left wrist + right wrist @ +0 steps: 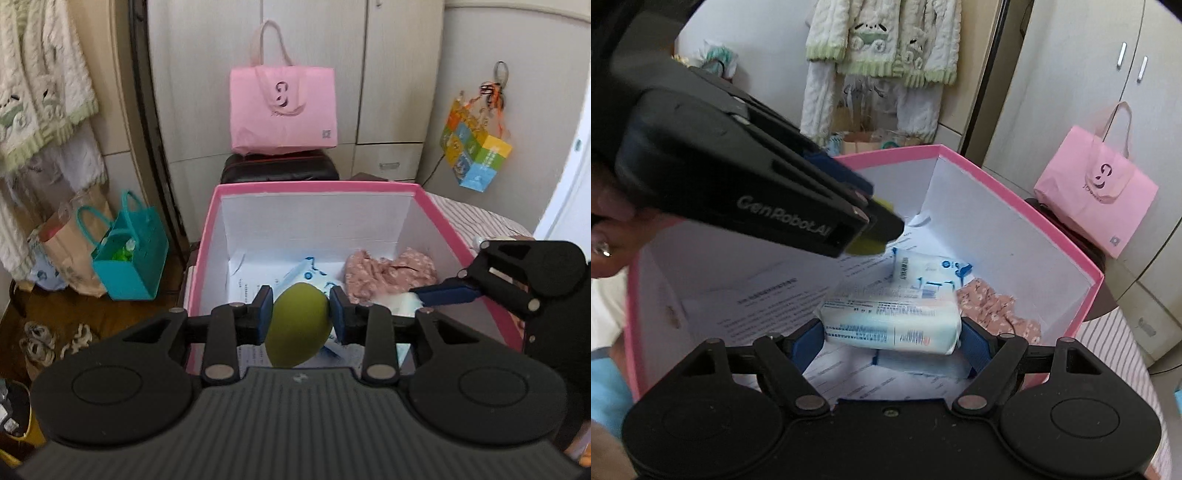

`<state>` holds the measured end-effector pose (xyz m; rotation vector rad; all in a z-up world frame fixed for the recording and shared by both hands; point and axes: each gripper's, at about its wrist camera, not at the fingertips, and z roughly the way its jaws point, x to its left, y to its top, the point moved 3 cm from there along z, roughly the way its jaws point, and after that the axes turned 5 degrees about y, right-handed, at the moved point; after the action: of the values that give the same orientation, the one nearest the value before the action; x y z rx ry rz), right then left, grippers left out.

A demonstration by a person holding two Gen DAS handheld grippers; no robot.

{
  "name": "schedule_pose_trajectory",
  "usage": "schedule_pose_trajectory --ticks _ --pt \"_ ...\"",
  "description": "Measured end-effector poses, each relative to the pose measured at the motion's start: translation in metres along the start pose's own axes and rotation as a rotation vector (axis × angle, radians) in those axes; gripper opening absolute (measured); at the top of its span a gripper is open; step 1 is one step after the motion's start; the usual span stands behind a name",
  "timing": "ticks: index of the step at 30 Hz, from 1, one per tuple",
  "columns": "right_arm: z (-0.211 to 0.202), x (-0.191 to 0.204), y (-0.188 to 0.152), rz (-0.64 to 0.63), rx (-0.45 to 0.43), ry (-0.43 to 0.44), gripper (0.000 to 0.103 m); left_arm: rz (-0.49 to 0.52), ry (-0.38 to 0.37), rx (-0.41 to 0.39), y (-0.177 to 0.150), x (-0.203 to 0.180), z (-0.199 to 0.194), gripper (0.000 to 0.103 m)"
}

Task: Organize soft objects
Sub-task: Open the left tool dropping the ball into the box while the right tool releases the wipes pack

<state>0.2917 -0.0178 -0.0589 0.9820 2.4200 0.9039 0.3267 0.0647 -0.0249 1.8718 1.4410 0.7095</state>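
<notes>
My left gripper [301,314] is shut on a soft green egg-shaped ball [299,325] and holds it over the near side of a pink-rimmed white box [314,186]. My right gripper [892,338] is shut on a white tissue pack [890,323] inside the same box [1015,195]. Its blue finger reaches in from the right in the left wrist view [447,293]. The left gripper with the green ball [866,236] crosses the upper left of the right wrist view. A second tissue pack [929,273] and a pink floral cloth [1001,310] lie on the box floor.
A pink tote bag [282,110] stands on a dark case behind the box. A teal bag [129,254] and paper bags stand on the floor at left, with shoes [40,343] nearby. Knitted clothes [882,40] hang on the wall. A striped bedspread [1115,354] lies under the box.
</notes>
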Motion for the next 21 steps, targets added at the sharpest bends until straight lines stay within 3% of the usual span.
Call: schedule_pose_trajectory --ticks 3,7,15,21 --pt "0.003 0.003 -0.001 -0.043 0.018 -0.04 0.088 0.005 0.003 -0.023 -0.002 0.001 -0.005 0.047" --pt "-0.02 -0.003 -0.008 0.002 -0.041 -0.048 0.088 0.033 -0.004 -0.063 -0.006 0.002 -0.023 0.061" --pt "-0.111 -0.02 -0.034 0.237 -0.26 0.042 0.088 0.077 -0.053 -0.087 -0.024 0.004 -0.069 0.065" --pt "-0.155 -0.019 -0.057 0.328 -0.295 0.068 0.088 0.127 -0.1 -0.11 -0.036 -0.005 -0.108 0.066"
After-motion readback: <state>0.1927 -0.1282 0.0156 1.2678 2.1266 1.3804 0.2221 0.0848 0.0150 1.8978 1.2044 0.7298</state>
